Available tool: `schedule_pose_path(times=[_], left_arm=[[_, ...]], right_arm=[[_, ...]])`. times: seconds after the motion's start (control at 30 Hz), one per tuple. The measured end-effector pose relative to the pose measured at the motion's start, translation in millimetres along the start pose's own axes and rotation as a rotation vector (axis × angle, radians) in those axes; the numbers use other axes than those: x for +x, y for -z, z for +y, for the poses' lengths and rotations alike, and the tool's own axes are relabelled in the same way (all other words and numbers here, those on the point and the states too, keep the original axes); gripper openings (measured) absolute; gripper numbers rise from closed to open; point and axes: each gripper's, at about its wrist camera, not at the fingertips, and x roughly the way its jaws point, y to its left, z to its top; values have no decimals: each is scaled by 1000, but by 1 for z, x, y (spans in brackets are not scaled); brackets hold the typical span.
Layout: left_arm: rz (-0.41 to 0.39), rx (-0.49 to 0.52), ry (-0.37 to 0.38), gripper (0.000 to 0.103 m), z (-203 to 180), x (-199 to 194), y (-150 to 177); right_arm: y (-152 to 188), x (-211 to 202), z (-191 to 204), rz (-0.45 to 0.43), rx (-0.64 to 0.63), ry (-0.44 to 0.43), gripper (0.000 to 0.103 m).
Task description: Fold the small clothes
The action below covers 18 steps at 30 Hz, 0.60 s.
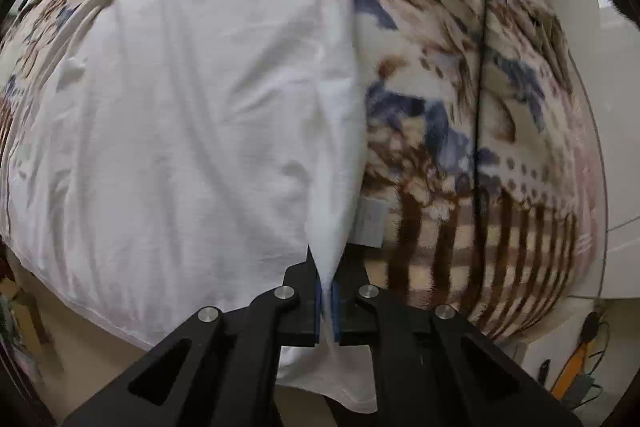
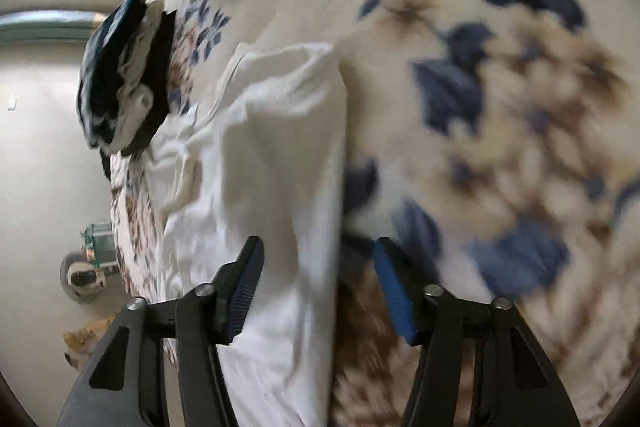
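Left claw [image 1: 328,301] clenched on a pinch of the white garment [image 1: 192,115], blue pads tight on a ridge of cloth along its right-hand edge. Right claw [image 2: 320,283] released: jaws apart, straddling the same garment's edge, pads not pressing on anything; view blurred.

White garment: lies spread on the patterned blanket [image 1: 460,115], mostly flat, with bunched folds at the end farthest from the left claw. Judged thin, light cotton; limp, no stiffness, drapes and wrinkles readily. Not slippery, not fragile. Likely sags between two hold points, so needs a hold at each end of an edge, kept taut while it is carried over.

Where to hold: along the long edge beside the bare blanket, or at corners and hem. The right claw's position suits a second pinch on that edge.

Beyond the garment: a dark-and-white pile of clothes [image 2: 120,75] sits on the blanket past the garment's bunched end. Blanket is plush; thin cloth may drag on it.
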Motion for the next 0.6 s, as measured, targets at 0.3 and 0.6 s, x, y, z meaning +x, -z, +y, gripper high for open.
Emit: schedule_pose_path(times=[0.3, 0.6], left_arm=[[-77, -170, 83, 1, 58, -51, -7], [-172, -379, 101, 1, 169, -92, -20]], right_arm=[[8, -29, 50, -73, -32, 47, 5], [16, -21, 188, -95, -181, 199, 5]])
